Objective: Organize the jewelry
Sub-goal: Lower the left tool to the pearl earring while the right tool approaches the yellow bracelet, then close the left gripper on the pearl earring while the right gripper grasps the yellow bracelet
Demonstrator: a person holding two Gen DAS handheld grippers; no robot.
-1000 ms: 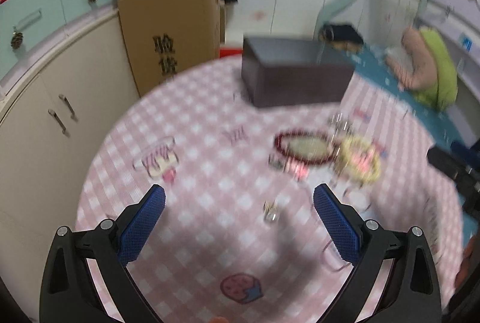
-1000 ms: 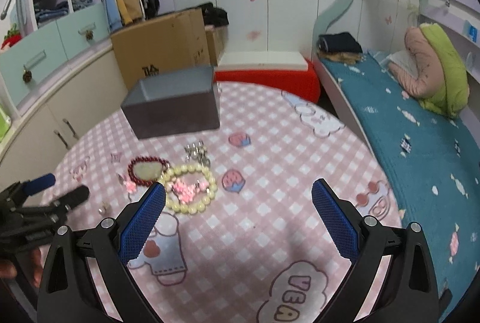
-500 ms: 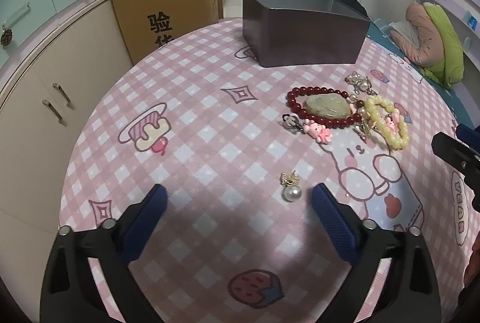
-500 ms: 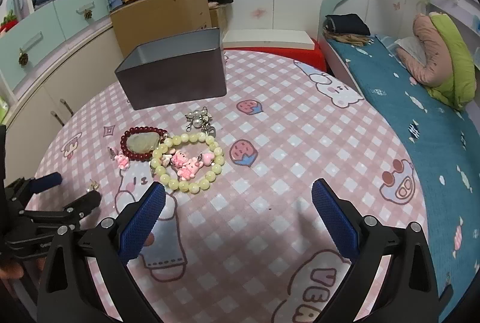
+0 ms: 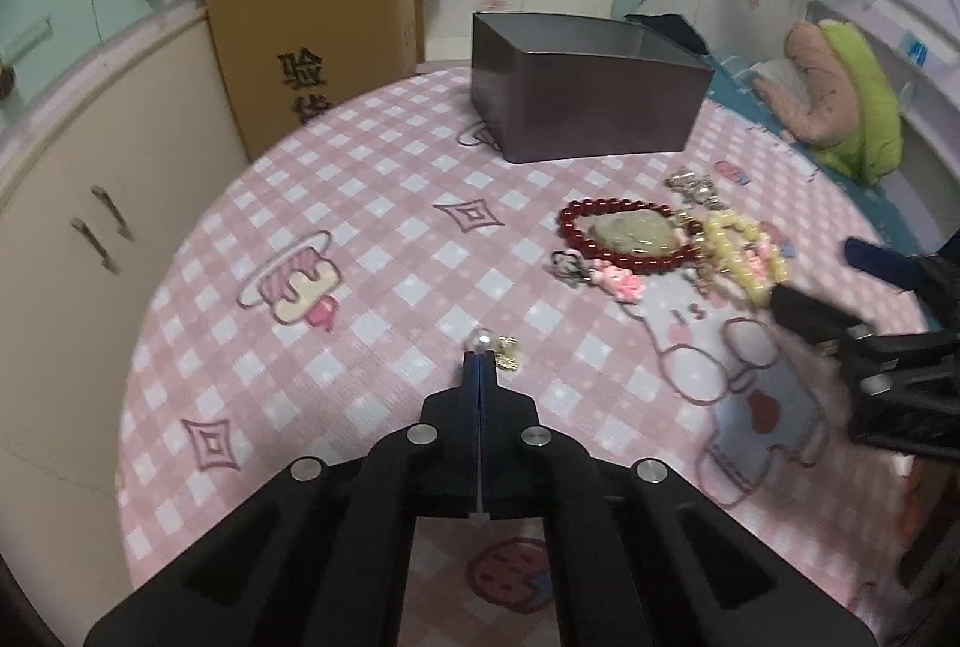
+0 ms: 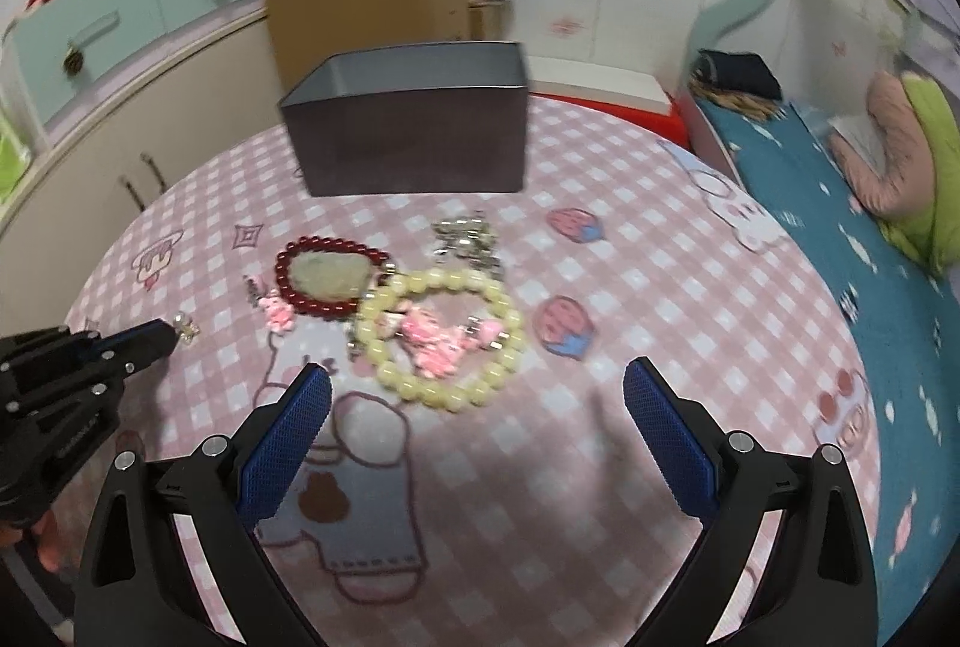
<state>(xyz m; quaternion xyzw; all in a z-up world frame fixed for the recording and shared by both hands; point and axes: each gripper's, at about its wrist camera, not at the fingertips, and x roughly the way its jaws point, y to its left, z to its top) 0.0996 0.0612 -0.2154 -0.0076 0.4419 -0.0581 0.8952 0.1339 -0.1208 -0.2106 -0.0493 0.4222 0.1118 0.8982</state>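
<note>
Round table (image 5: 372, 203) under a pink-and-white checked cloth with cartoon prints, bearing the following. One pearl earring (image 5: 489, 344) with a gold-coloured setting, lying on the cloth at the very tip of the left gripper (image 5: 480, 360); that gripper's blue fingers are pressed together with no gap showing, and whether the earring is pinched between them or merely touched at the tip cannot be told. In the right wrist view the same earring (image 6: 187, 328) sits at the end of the closed left gripper (image 6: 171, 335) near the table's left edge. One dark red bead bracelet (image 6: 333, 278) encircling a pale green stone (image 6: 330, 275), near the table's middle. One small pink charm (image 6: 277, 314) just beside the red bracelet, on the side toward the left gripper. One pale yellow bead bracelet (image 6: 444, 338) with pink figure charms lying inside its loop, touching the red bracelet on the other side. One cluster of silver-coloured pieces (image 6: 465, 242), between the yellow bracelet and the box. One open dark grey rectangular box (image 6: 408, 131), upright at the far side of the table, well apart from the earring. Right gripper (image 6: 477, 422): jaws spread wide, nothing between them, hovering just short of the yellow bracelet. Surroundings: a cardboard carton (image 5: 324, 53) beyond the table; a bed with a teal sheet (image 6: 840, 203).
</note>
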